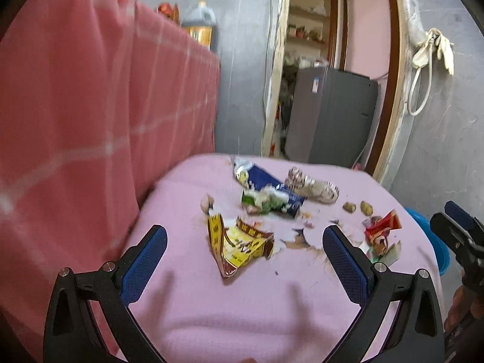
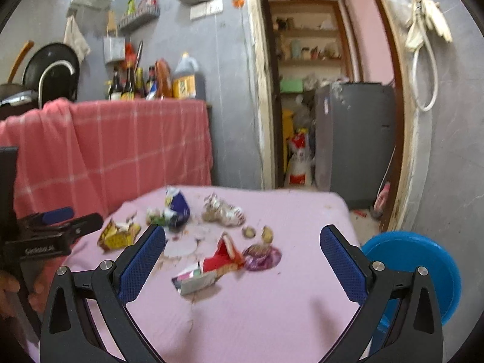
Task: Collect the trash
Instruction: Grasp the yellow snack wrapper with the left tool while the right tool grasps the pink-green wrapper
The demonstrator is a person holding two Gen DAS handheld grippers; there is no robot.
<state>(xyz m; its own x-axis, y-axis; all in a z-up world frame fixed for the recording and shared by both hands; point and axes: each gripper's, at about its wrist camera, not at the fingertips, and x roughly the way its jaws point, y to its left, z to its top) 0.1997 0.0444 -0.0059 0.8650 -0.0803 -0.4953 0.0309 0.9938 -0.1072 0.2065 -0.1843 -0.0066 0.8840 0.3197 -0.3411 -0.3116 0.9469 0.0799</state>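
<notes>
Both the left gripper (image 1: 244, 243) and right gripper (image 2: 243, 242) are spread wide, holding nothing. The yellow wrapper (image 1: 239, 243), mid-frame, looks light and crinkly; pinch its raised fold.

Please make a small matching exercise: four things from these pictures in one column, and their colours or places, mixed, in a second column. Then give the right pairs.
Things
1. yellow wrapper
2. blue wrapper
3. red wrapper
4. blue basin

Places
A. beside the table, off its right edge
B. on the pink cloth, in front of the open left gripper
C. near the far edge, next to a crumpled silver wrapper
D. in front of the open right gripper, near a purple wrapper

Pairs: 1-B, 2-C, 3-D, 4-A
</notes>
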